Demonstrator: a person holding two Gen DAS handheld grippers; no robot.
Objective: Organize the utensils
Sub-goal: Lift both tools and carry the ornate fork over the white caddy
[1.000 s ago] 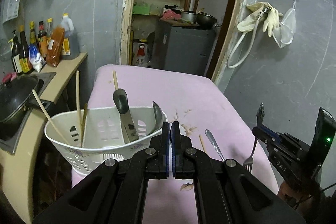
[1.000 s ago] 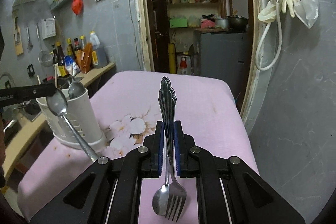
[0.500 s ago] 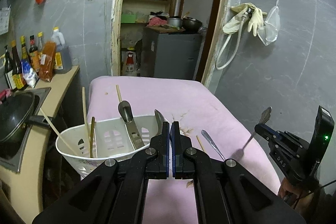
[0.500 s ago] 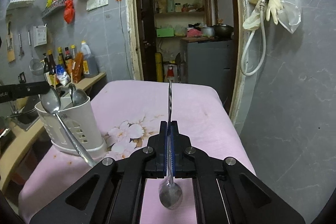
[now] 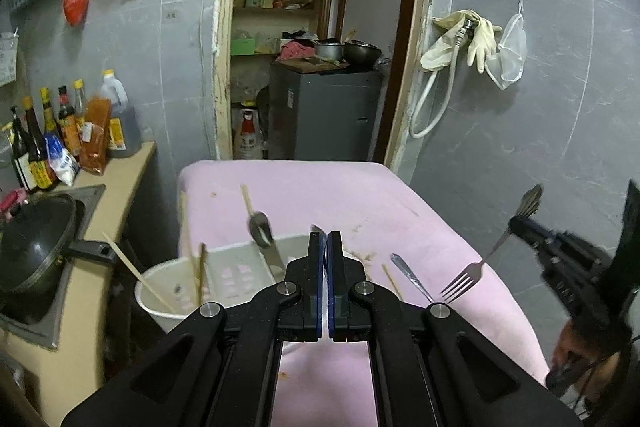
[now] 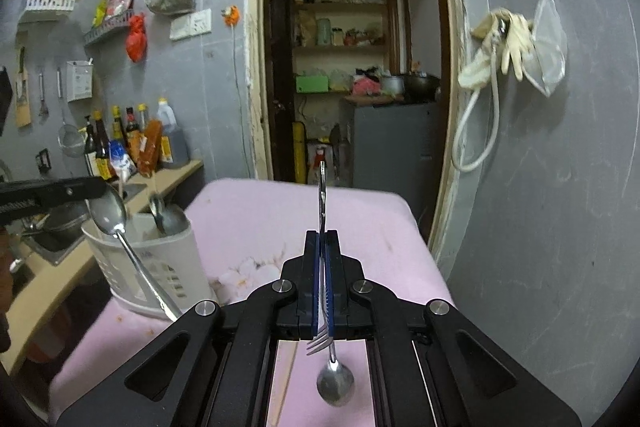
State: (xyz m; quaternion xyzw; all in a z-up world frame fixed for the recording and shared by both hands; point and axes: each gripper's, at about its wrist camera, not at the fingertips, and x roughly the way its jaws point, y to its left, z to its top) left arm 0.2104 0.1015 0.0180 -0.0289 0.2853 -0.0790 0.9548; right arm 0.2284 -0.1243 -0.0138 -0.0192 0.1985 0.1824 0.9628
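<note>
- The left gripper (image 5: 324,241) is held with its jaws pressed together; nothing is seen between them.
- The right gripper (image 6: 321,241) is clamped flat on a fork (image 6: 319,342) and a spoon (image 6: 335,383), gripped together at mid-handle. Their handles stick up past the fingertips, while the tines and the bowl hang below, towards the camera.
- In the left wrist view the same fork (image 5: 464,279) is seen tilted in the air over the right edge of the table (image 5: 320,187), tines down.
- The white utensil basket (image 5: 224,279) stands at the left edge of the pink-covered table, near its front. Chopsticks (image 5: 134,271) and a ladle (image 5: 261,227) lean inside it.
- In the right wrist view two spoon bowls (image 6: 168,215) are seen rising from the basket (image 6: 160,267), and a long spoon (image 6: 110,217) slants in front of it.
- A loose metal handle (image 5: 410,277) and a single chopstick (image 5: 390,281) lie on the table just right of the left gripper's fingertips, between basket and fork.
- A black wok (image 5: 32,247) rests on the counter left of the table, with sauce bottles (image 5: 48,143) behind it.
</note>
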